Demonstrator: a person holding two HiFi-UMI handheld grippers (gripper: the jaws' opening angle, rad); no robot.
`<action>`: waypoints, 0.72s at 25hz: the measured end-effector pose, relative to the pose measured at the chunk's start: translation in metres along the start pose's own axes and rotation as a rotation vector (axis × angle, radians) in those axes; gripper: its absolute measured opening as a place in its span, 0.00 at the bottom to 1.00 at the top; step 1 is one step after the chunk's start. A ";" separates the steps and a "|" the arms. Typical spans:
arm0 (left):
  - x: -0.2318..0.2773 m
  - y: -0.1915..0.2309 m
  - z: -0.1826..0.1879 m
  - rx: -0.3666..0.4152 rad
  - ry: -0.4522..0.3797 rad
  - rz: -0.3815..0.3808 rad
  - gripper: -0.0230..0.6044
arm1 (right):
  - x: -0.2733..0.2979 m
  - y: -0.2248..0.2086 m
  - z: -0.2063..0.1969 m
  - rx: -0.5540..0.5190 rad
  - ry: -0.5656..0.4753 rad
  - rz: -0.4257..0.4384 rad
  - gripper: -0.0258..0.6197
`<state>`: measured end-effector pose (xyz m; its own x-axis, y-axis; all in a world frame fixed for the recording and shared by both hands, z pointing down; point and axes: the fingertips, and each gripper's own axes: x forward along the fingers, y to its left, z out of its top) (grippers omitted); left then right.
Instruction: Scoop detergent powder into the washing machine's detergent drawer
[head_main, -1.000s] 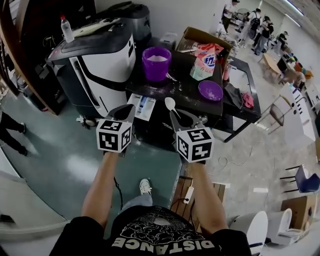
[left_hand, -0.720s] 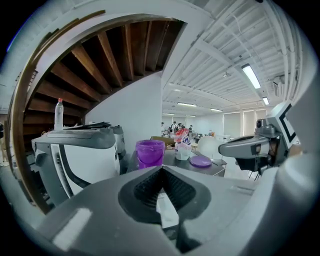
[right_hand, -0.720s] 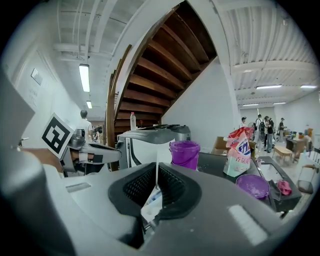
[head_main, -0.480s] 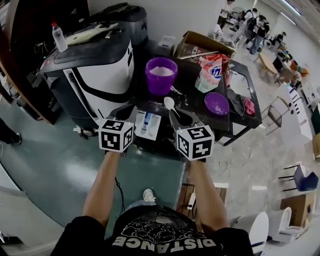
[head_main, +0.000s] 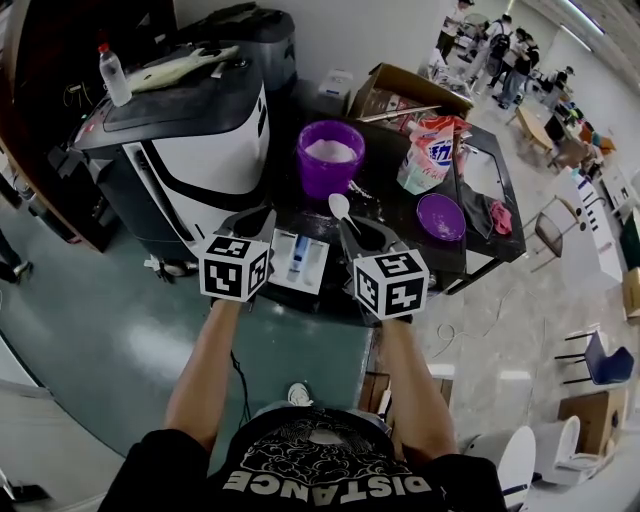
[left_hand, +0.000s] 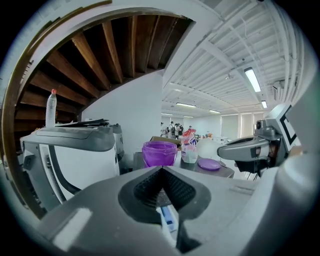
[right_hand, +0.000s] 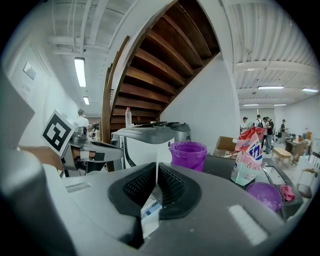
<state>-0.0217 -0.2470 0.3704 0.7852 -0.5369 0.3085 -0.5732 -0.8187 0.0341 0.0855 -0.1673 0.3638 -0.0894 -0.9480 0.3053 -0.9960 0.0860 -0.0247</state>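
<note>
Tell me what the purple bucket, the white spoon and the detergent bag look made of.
Purple bucket: likely plastic, with an evenly coloured, slightly glossy wall. White spoon: probably plastic, smooth, thin and uniformly white. Detergent bag: seemingly printed plastic film, crumpled and shiny.

Ceiling strip lamps (left_hand: 252, 79) give bright, even light. The floor (head_main: 110, 330) carries soft pale glare, and the white spoon (head_main: 338, 206) nearly blows out. Under the stairs (right_hand: 160, 65) it is dim. Every view bows at the edges. Both claw views have black corners, and the left claw (left_hand: 161, 172) and right claw (right_hand: 156, 170) look soft up close.
</note>
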 end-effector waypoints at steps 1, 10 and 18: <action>0.003 0.002 0.001 0.001 -0.001 -0.002 0.04 | 0.003 -0.002 0.001 -0.002 0.000 -0.002 0.10; 0.027 0.011 0.011 0.015 -0.011 0.009 0.04 | 0.029 -0.025 0.019 -0.060 -0.008 0.017 0.10; 0.058 0.023 0.021 0.014 -0.021 0.053 0.04 | 0.070 -0.061 0.039 -0.142 0.000 0.068 0.10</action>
<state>0.0152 -0.3013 0.3693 0.7588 -0.5837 0.2890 -0.6110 -0.7916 0.0053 0.1396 -0.2504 0.3493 -0.1569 -0.9385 0.3075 -0.9771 0.1927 0.0897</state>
